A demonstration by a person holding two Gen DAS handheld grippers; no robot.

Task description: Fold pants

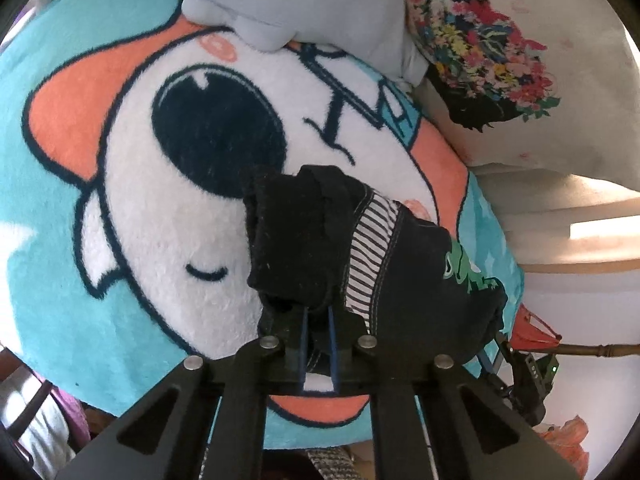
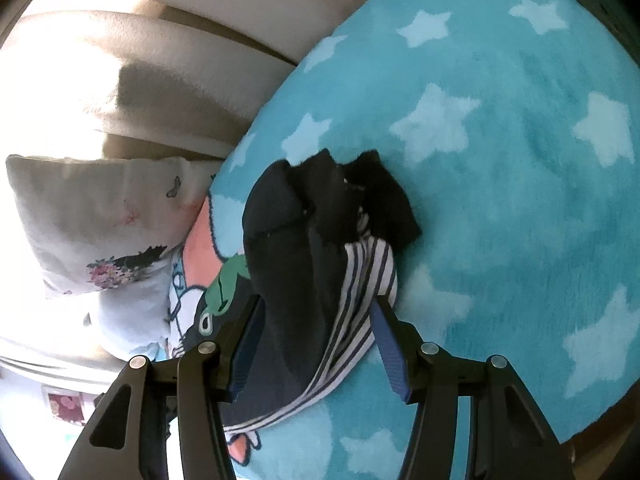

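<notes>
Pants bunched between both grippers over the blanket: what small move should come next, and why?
Probably draw the two grippers apart to stretch the cloth flat. The dark pants hang crumpled, striped lining showing, above the teal star blanket. The left gripper is shut on one bunch; the right gripper has its jaws wide, cloth draped between them, so it likely needs to close first.

The small dark navy, near-black fabric pants (image 1: pixel 404 276) with a black-and-white striped lining, pale contrast stitching and a green printed figure on one side were bunched into a crumpled mound rather than spread flat. They lay on a fluffy turquoise surface, over the white patch of a cartoon face. From the right wrist view the pants (image 2: pixel 296 248) stood heaped up, the striped band trailing down toward the camera
</notes>
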